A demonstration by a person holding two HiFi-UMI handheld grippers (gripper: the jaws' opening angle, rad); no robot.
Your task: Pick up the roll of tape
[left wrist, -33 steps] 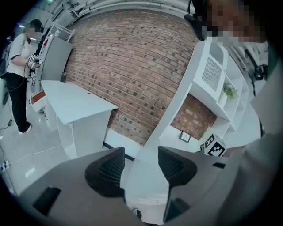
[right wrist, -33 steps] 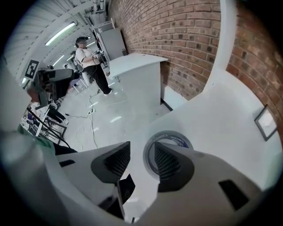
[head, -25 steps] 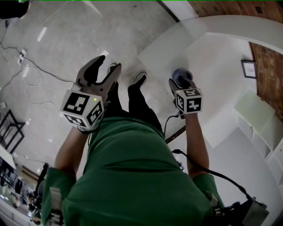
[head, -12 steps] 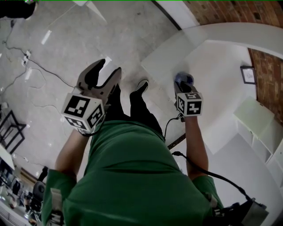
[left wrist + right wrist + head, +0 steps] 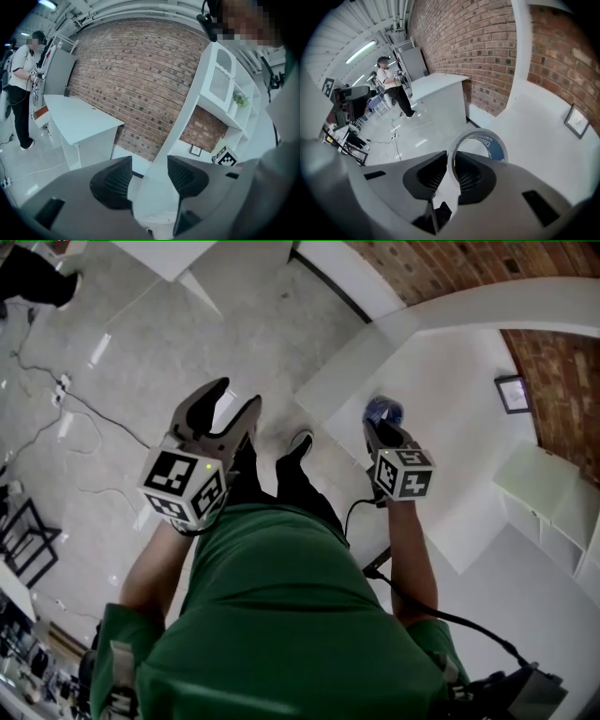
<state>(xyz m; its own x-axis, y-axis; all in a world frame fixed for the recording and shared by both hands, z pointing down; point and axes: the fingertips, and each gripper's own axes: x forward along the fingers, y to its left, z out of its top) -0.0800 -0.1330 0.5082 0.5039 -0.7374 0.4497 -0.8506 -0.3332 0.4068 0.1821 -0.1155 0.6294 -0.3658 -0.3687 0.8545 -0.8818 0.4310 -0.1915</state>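
**Right claw narrowed onto the tape**

Since the earlier frame the right claw [image 5: 380, 425] [image 5: 450, 169] has drawn in on the roll of tape [image 5: 382, 410] [image 5: 480, 144]. Its jaws are closing, one pad inside the ring, one outside, both against the band. The roll stands on edge over the desk [image 5: 450, 456] near its left corner; contact with the desk top unclear. Left claw [image 5: 226, 401] [image 5: 149, 174] hangs left of the desk over the floor [image 5: 112, 324], jaws apart, nothing between them. Picture frame [image 5: 514, 393] sits at the desk's far side by the brick wall [image 5: 441, 263], well apart from the roll. Shelf unit [image 5: 548, 488] stands right of the desk.
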